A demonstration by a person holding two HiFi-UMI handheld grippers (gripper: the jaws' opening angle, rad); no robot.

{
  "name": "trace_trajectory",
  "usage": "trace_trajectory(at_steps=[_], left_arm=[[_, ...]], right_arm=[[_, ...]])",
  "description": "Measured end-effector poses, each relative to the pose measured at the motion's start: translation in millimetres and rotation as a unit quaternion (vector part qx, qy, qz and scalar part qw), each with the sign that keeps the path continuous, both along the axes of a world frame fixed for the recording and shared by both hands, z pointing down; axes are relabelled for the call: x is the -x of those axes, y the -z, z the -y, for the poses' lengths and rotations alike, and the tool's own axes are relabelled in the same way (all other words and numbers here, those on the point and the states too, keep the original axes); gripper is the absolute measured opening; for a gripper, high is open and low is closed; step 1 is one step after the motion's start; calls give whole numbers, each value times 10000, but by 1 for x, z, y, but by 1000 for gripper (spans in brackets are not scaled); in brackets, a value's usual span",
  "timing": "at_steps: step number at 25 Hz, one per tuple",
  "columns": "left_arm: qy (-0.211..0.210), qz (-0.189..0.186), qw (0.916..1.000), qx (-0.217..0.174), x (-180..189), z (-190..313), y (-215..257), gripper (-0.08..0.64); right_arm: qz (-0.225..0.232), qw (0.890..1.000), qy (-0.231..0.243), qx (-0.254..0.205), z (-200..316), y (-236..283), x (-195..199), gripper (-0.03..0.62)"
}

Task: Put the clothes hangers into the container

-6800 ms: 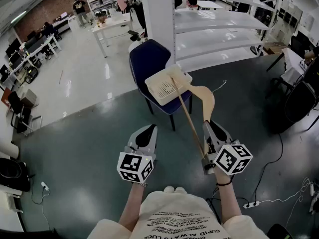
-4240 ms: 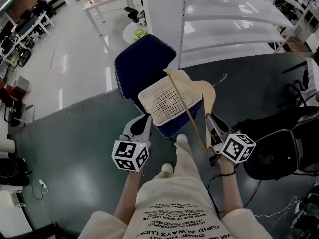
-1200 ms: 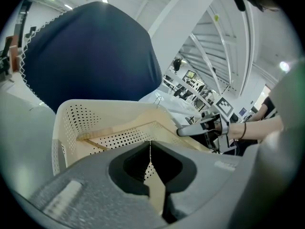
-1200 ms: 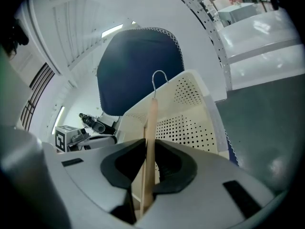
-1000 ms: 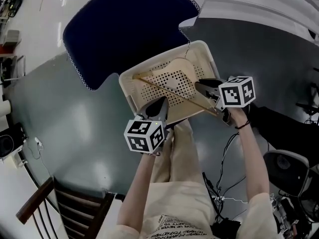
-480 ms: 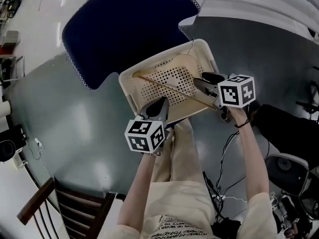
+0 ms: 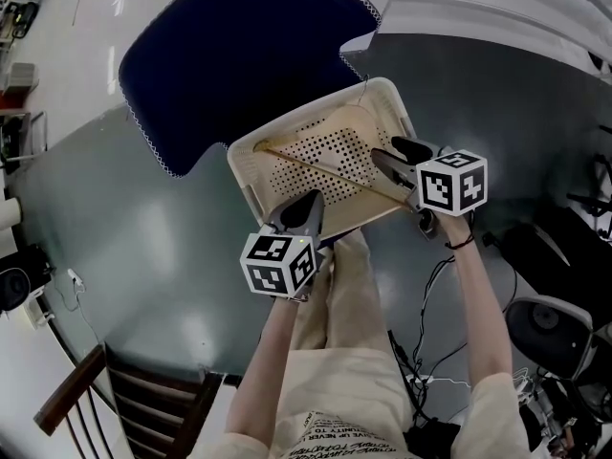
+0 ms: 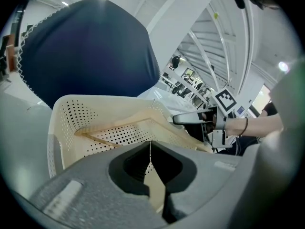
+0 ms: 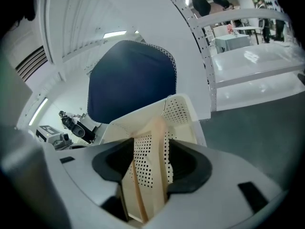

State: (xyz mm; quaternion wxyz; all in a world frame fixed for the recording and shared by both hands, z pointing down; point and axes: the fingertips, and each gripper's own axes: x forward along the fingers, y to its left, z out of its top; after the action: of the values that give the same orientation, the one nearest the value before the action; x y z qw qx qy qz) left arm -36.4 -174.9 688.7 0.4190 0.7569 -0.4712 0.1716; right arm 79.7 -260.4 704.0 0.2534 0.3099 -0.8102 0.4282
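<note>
A wooden clothes hanger (image 7: 330,172) lies flat inside the cream perforated basket (image 7: 247,172), its wire hook at the far rim. My right gripper (image 7: 387,151) is at the basket's right edge, its jaws opening. The hanger's near end (image 9: 155,142) sits loosely between them with gaps on both sides. My left gripper (image 7: 308,199) hovers at the basket's near rim, shut and holding nothing. In the left gripper view the hanger (image 8: 138,120) rests on the basket floor, with the right gripper (image 8: 183,118) beyond it.
The basket stands on a dark blue chair (image 7: 239,55). White shelving (image 7: 497,8) rises at the back right. Cables (image 7: 430,285) trail over the grey floor to the right, and a wooden chair (image 7: 134,400) stands at the bottom left.
My right gripper's jaws have spread and let go of the hanger, which now rests in the basket. The gripper has drawn back slightly to the right. My left gripper has barely moved.
</note>
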Motion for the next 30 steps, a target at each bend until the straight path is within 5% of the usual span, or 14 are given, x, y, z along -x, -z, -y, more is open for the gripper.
trace_trajectory(at_steps=[6,15,30], left_arm=[[-70,-14,9997,-215,0,9,17,23],[-84,-61,9965,-826,2,6,74,23],[-363,-12,9761,-2144,-2,6,196,23]], right_arm=[[134,9979,-454,-433,8,17,-4,210],[51,9942,-724,-792,-18,64,-8,34],[395,9795,-701,-1844,-40,187,2,8]])
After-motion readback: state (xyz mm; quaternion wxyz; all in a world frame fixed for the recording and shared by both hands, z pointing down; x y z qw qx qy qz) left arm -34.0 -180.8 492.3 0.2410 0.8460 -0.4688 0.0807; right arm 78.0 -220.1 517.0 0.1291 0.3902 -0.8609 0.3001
